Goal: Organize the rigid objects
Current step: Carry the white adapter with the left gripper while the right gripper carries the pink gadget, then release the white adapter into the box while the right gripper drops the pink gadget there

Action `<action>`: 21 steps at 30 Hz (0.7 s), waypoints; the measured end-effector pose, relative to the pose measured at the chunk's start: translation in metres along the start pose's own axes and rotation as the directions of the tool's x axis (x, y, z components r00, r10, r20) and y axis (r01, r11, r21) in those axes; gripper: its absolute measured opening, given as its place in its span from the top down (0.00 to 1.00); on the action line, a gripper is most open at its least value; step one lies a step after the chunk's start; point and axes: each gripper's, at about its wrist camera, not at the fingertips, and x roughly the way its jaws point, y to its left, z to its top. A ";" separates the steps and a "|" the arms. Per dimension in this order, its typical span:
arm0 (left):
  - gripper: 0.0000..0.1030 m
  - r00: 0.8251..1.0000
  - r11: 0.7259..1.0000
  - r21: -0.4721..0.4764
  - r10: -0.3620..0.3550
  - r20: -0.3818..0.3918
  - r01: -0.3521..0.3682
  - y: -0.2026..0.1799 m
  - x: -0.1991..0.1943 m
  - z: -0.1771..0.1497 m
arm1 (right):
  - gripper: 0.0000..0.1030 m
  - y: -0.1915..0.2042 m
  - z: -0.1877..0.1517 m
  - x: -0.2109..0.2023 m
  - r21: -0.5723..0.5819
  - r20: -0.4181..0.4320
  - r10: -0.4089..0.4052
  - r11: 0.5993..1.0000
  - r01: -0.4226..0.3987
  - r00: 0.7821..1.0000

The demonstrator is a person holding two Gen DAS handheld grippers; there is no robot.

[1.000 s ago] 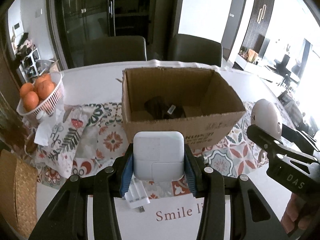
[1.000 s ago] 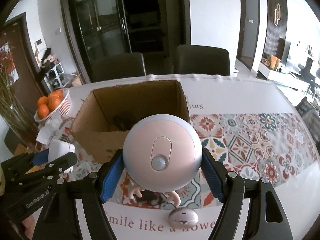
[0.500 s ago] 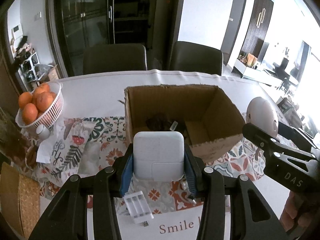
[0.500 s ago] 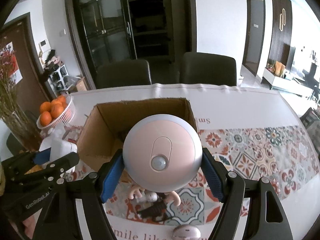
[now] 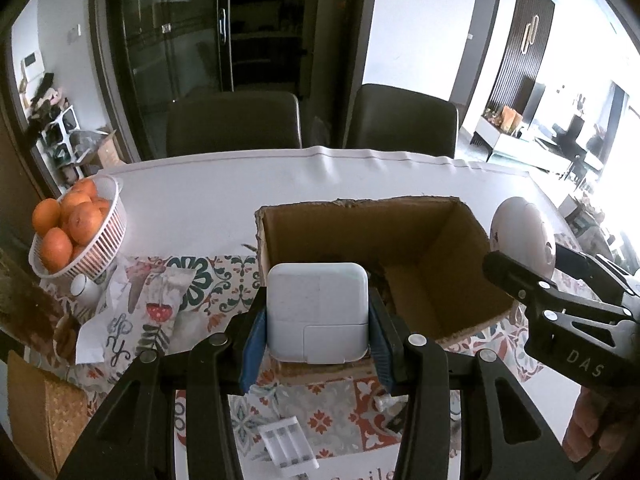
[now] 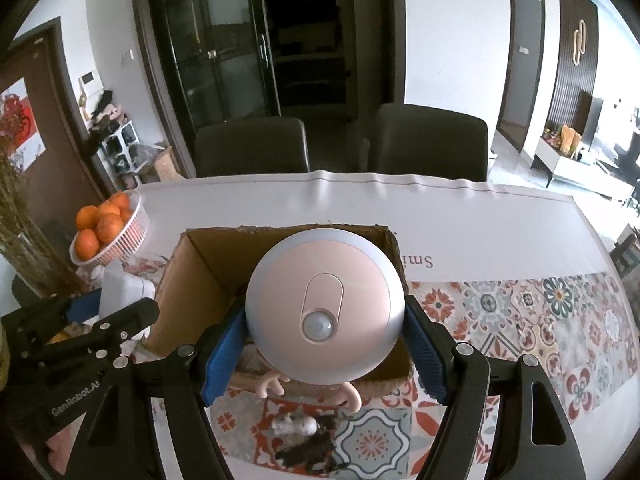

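Note:
My left gripper (image 5: 318, 340) is shut on a white square power adapter (image 5: 318, 312) and holds it above the near wall of an open cardboard box (image 5: 440, 264). My right gripper (image 6: 324, 352) is shut on a round pink night light (image 6: 324, 312) with small pink feet, held over the box's near right corner (image 6: 192, 276). The night light also shows at the right of the left wrist view (image 5: 520, 236). The adapter shows at the left of the right wrist view (image 6: 120, 292). The box's contents are mostly hidden behind the held objects.
A white basket of oranges (image 5: 76, 232) stands at the left. A clear plastic battery case (image 5: 288, 444) and small dark items (image 6: 308, 440) lie on the patterned cloth near the front. Two dark chairs (image 5: 232, 124) stand behind the table.
Both grippers have risen and moved forward toward the box, each holding its object. The box now sits lower and nearer in both views.

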 end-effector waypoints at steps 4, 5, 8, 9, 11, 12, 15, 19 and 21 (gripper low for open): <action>0.57 0.999 1.000 -0.002 -0.010 -0.034 0.010 0.000 0.016 0.006 | 0.27 -0.004 0.006 0.015 -0.003 -0.031 -0.003 1.000 0.003 1.000; 0.57 0.999 1.000 -0.004 -0.018 -0.045 0.017 0.000 0.021 0.007 | 0.27 -0.004 0.006 0.020 -0.005 -0.041 -0.005 1.000 0.004 0.999; 0.57 0.997 1.000 -0.007 -0.026 -0.074 0.025 -0.001 0.033 0.008 | 0.27 -0.006 0.006 0.031 -0.009 -0.063 -0.016 1.000 0.016 0.998; 0.57 0.997 1.000 -0.002 -0.025 -0.080 0.025 -0.002 0.036 0.008 | 0.27 -0.006 0.005 0.035 -0.014 -0.070 -0.020 1.000 0.019 0.997; 0.57 0.995 1.000 0.003 -0.020 -0.094 0.021 -0.003 0.044 0.007 | 0.27 -0.008 0.004 0.042 -0.017 -0.085 -0.013 1.000 0.012 0.996; 0.57 0.995 1.000 0.006 -0.022 -0.099 0.023 -0.004 0.047 0.007 | 0.27 -0.009 0.004 0.045 -0.019 -0.093 -0.011 1.000 0.009 0.996; 0.57 0.993 1.000 0.009 -0.013 -0.117 0.014 -0.005 0.054 0.005 | 0.27 -0.011 0.002 0.052 -0.021 -0.110 -0.009 1.000 0.007 0.994; 0.57 0.993 1.000 0.007 -0.009 -0.121 0.010 -0.006 0.057 0.005 | 0.27 -0.014 -0.002 0.061 -0.011 -0.142 0.004 1.000 -0.006 0.990; 0.56 0.994 1.000 0.017 0.000 -0.110 0.002 -0.008 0.055 0.005 | 0.27 -0.016 -0.005 0.066 -0.004 -0.159 0.007 1.000 -0.008 0.987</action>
